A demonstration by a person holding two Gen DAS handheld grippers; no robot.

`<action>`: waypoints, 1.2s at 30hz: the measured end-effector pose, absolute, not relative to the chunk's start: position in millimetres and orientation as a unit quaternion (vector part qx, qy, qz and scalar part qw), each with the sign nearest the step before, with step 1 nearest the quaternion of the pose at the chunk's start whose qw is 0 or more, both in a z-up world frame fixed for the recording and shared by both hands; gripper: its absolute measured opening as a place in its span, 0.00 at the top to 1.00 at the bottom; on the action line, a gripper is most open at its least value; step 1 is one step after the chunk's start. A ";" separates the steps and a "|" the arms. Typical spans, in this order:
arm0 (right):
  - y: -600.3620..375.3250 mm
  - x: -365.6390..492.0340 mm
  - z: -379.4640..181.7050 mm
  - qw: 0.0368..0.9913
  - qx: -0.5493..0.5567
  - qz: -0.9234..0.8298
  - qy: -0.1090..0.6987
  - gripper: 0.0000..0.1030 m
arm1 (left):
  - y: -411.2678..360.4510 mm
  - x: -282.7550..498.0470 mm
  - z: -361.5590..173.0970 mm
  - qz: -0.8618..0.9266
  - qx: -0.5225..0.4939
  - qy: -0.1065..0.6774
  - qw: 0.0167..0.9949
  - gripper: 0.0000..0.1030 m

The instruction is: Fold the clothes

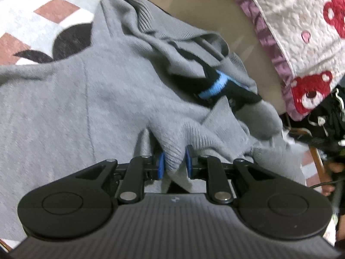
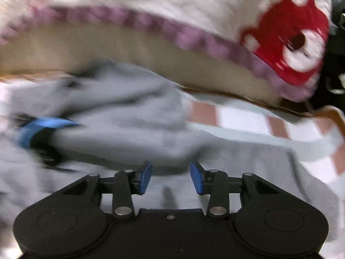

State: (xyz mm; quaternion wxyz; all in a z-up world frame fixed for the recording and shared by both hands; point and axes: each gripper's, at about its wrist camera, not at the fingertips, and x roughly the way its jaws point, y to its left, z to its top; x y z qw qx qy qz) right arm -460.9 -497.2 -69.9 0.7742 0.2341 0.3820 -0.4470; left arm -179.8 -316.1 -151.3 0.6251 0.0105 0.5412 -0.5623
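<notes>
Nearest, the left tool [image 1: 174,161] pinches a fold of the grey sweater [image 1: 90,99], while the right tool [image 2: 170,178] hangs spread and empty above it. Folding looks barely begun: the sweater lies rumpled on a checked rug [image 1: 41,10], sleeve bunched. Beyond, a bear quilt [image 1: 301,32] crowds the edge.

Both grippers, left gripper [image 1: 174,160] and right gripper [image 2: 170,178], are matte black (blue pads, silver pivot screws).
</notes>
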 end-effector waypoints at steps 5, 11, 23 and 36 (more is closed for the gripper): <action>-431.5 -424.0 -50.1 0.830 0.214 -0.287 0.428 0.38 | -320.6 -186.7 -151.4 -0.569 0.026 0.537 0.622 0.83; -391.5 -358.4 -109.3 0.790 0.055 -0.231 0.565 0.35 | -317.0 -186.9 -143.8 -0.571 0.038 0.530 0.626 0.82; -502.6 -389.8 -148.6 0.774 0.279 -0.313 0.475 0.90 | -273.1 -218.5 -78.9 -0.669 0.137 0.432 0.589 0.68; -569.9 -472.8 -160.9 0.746 0.612 -0.154 0.213 0.92 | -345.0 -314.2 -88.4 -0.778 0.256 0.196 0.538 0.61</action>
